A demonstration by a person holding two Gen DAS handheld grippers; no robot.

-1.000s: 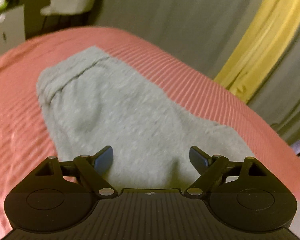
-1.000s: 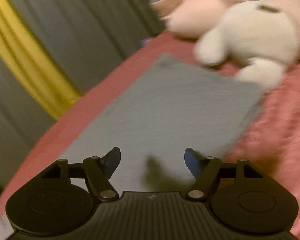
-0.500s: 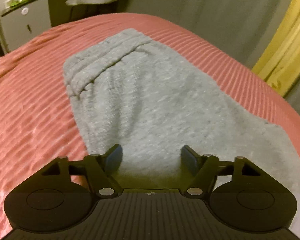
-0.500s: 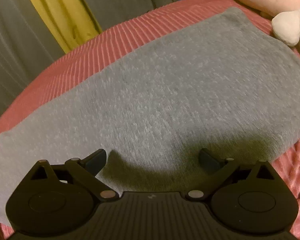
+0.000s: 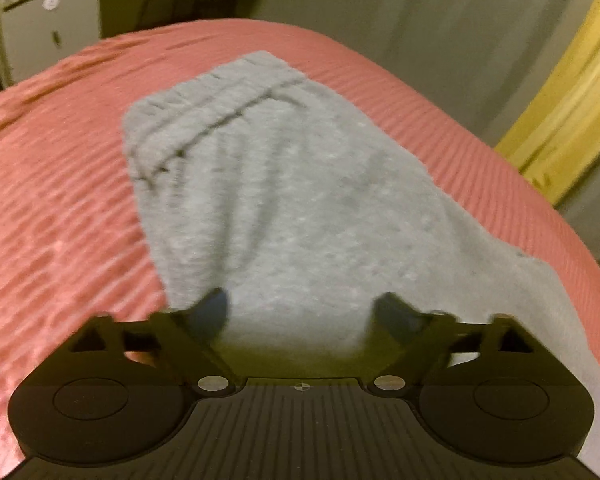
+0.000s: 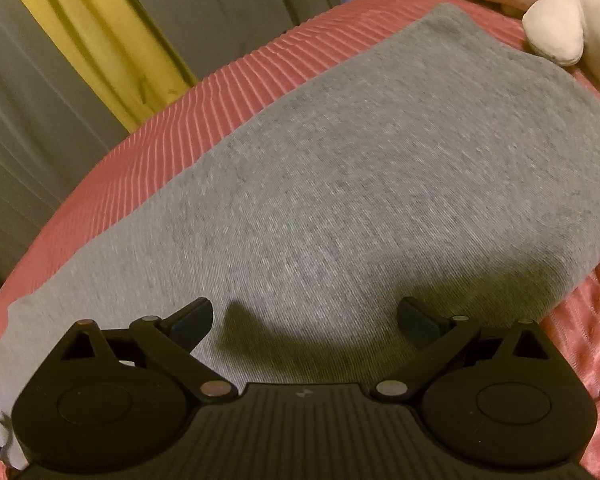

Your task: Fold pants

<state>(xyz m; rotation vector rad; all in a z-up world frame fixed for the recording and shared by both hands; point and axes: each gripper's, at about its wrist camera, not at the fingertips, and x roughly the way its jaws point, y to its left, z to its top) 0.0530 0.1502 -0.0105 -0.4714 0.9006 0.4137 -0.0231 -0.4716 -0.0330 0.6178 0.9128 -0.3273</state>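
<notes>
Both the left gripper (image 5: 302, 310) and right gripper (image 6: 305, 316) are held apart, the left freshly widened; only the top layer of the pants (image 6: 340, 184) beneath may be pinched.

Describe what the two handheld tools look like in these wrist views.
Both look alike. The left tool and right tool each have a matte black ribbed body, two round black discs at the sides, angled black linkage arms with silver pivot pins, and short dark blue pads. A small mark sits at the body's front centre. No cables, hands or sleeves show.

Grey pants (image 5: 292, 200) lie flat, lengthwise on the red bedspread (image 5: 52, 208).
</notes>
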